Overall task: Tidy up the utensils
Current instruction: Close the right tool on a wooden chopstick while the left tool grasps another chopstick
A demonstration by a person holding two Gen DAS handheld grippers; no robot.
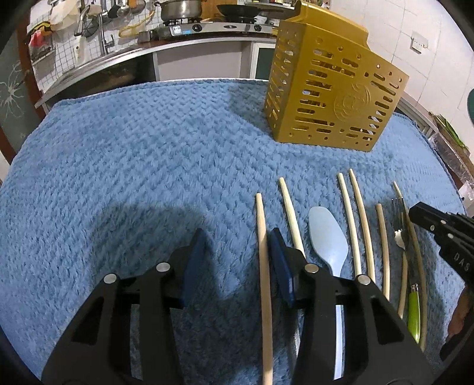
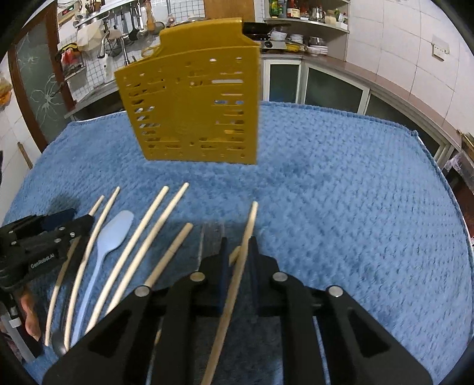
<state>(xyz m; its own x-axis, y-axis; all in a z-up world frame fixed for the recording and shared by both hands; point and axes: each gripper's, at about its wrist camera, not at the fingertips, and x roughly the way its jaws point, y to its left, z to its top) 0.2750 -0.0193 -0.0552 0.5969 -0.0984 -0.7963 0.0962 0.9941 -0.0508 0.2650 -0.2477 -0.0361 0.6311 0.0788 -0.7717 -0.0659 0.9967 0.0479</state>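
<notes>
Several pale wooden chopsticks (image 1: 352, 222), a light blue spoon (image 1: 327, 237) and a green-handled fork (image 1: 414, 311) lie in a row on a blue towel (image 1: 118, 163). A yellow slotted utensil holder (image 1: 326, 97) stands behind them. My left gripper (image 1: 238, 232) is open over the leftmost chopstick (image 1: 262, 237), which lies just inside its right pad. My right gripper (image 2: 238, 254) is shut on the rightmost chopstick (image 2: 247, 234), and the tip of a second stick (image 2: 234, 255) shows beside it between the pads. The fork's tines (image 2: 211, 237) lie just left of those fingers. The holder (image 2: 192, 112) stands ahead and to the left.
The towel (image 2: 355, 207) covers the whole table, bare to the right of the utensils and to the left of my left gripper. Behind the table runs a kitchen counter with a stove (image 1: 207, 26), pots and a sink tap (image 1: 103, 38). A person's hand (image 2: 29, 319) shows at the lower left.
</notes>
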